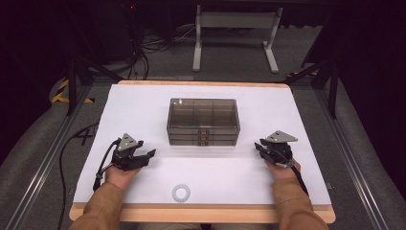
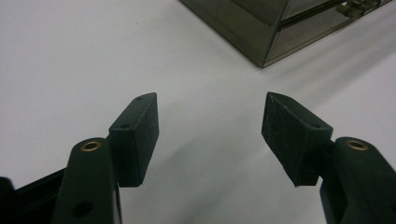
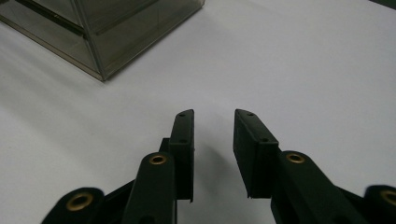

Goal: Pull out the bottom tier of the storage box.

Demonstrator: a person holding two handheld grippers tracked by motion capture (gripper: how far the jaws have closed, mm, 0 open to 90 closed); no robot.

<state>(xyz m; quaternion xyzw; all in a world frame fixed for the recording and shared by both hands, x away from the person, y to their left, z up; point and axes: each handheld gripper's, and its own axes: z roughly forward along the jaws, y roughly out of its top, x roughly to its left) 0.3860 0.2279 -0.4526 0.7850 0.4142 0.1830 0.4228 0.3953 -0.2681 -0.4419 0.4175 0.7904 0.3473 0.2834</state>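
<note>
Centrally, a smoke-tinted transparent drawer box (image 1: 203,121) is seen standing upright on the white table cover (image 1: 143,103), set somewhat toward the far edge in the high view. Inner partitions are visible through its lid, and small latches or handles are seen on its near face; what lies inside cannot be told. A corner of the box (image 2: 280,28) is caught at the upper right of the left gripper view, and another corner (image 3: 102,32) at the upper left of the right gripper view.

To the near left of the box, the left gripper (image 1: 144,155) is held in the person's left hand (image 1: 120,173), low over the cover and apart from the box. Its jaws are seen spread wide in the left gripper view (image 2: 210,135), with bare white surface between them and nothing gripped.

To the near right of the box, the right gripper (image 1: 260,146) is held in the person's right hand (image 1: 283,168), likewise apart from the box. Its jaws are seen in the right gripper view (image 3: 214,149) standing fairly close together, a narrow gap being left between the pads (image 3: 245,154); nothing is clamped.

A small white ring (image 1: 181,193) is found lying flat near the front edge of the table, between the two brown sleeves (image 1: 103,208), well apart from both grippers and from the box.

A wooden table edge (image 1: 201,214) is shown beneath the cover. A white frame stand (image 1: 234,33) is placed on the grey floor beyond.
</note>
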